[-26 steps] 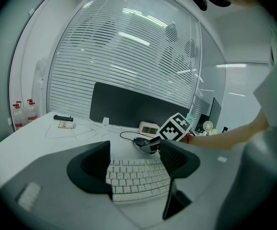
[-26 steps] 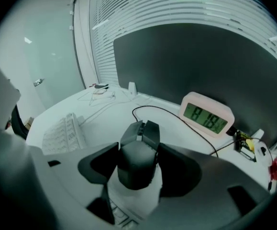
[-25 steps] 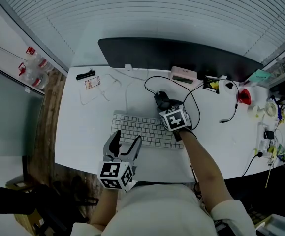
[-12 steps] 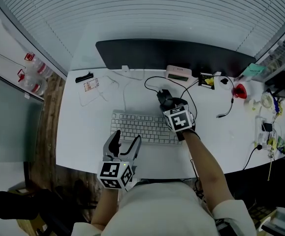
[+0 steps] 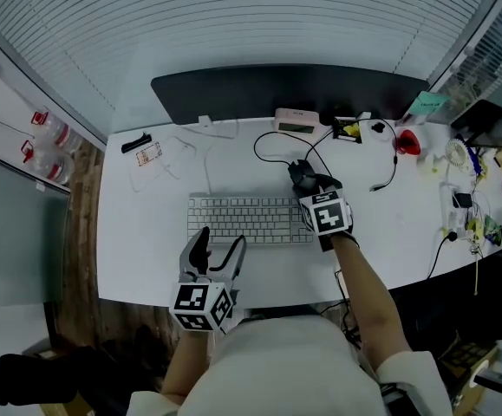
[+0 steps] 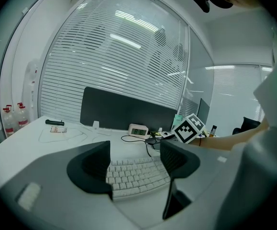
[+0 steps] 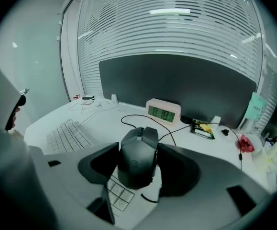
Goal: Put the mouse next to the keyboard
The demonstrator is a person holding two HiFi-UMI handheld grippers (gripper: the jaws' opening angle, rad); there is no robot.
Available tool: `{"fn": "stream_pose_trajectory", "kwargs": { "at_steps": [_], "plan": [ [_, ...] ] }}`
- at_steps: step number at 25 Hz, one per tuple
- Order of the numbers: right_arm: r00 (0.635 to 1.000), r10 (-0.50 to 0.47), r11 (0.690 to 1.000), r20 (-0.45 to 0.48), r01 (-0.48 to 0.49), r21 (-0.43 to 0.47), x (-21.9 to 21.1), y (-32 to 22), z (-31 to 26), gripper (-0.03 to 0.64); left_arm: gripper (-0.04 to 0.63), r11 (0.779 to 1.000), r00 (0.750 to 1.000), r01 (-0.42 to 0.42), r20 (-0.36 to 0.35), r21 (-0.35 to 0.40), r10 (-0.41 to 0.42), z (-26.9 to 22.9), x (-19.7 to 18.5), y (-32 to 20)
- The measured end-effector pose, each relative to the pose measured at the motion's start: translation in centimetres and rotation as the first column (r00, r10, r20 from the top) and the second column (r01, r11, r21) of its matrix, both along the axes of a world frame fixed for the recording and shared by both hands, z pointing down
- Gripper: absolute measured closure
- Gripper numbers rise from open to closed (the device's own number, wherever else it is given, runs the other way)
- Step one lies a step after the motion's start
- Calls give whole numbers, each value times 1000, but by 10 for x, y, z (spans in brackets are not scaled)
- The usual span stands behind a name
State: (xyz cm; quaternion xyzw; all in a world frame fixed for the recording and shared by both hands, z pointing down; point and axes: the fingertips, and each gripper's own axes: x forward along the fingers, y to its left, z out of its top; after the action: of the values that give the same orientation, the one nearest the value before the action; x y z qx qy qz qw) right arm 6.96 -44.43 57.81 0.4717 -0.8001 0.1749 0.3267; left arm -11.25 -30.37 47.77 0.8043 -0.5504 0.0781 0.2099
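Note:
A black wired mouse [image 7: 139, 150] sits between the jaws of my right gripper [image 7: 137, 170], which is shut on its sides. In the head view the mouse [image 5: 302, 178] hangs over the far right corner of the white keyboard [image 5: 246, 219], with the right gripper [image 5: 308, 186] behind it. Keys of the keyboard's right end show beneath the mouse in the right gripper view. The mouse cable [image 5: 268, 146] loops toward the back of the desk. My left gripper [image 5: 218, 251] stands open and empty at the desk's near edge, in front of the keyboard [image 6: 136, 174].
A dark monitor [image 5: 285, 89] spans the back of the white desk [image 5: 146, 232]. A small clock [image 5: 296, 120], a red item [image 5: 407, 141] and loose cables lie behind the keyboard. A card [image 5: 146, 154] and a black clip [image 5: 135, 142] lie back left. Clutter fills the right end.
My right gripper has carried the mouse to the right along the keyboard's far edge, toward its right end. The left gripper has stayed put.

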Motion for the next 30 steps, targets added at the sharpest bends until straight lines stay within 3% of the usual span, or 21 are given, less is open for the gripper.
{"fn": "stream_pose_trajectory", "kwargs": {
  "at_steps": [20,30],
  "plan": [
    [974,224,974,7,-224,15,101,56,13,362,267,997,997,-81,-15,-8,81,5,28,22],
    [963,270,963,24,-270,-13,115,80,33,364,267,994,994,-111,-14,-3,111,5,39,23]
  ]
}}
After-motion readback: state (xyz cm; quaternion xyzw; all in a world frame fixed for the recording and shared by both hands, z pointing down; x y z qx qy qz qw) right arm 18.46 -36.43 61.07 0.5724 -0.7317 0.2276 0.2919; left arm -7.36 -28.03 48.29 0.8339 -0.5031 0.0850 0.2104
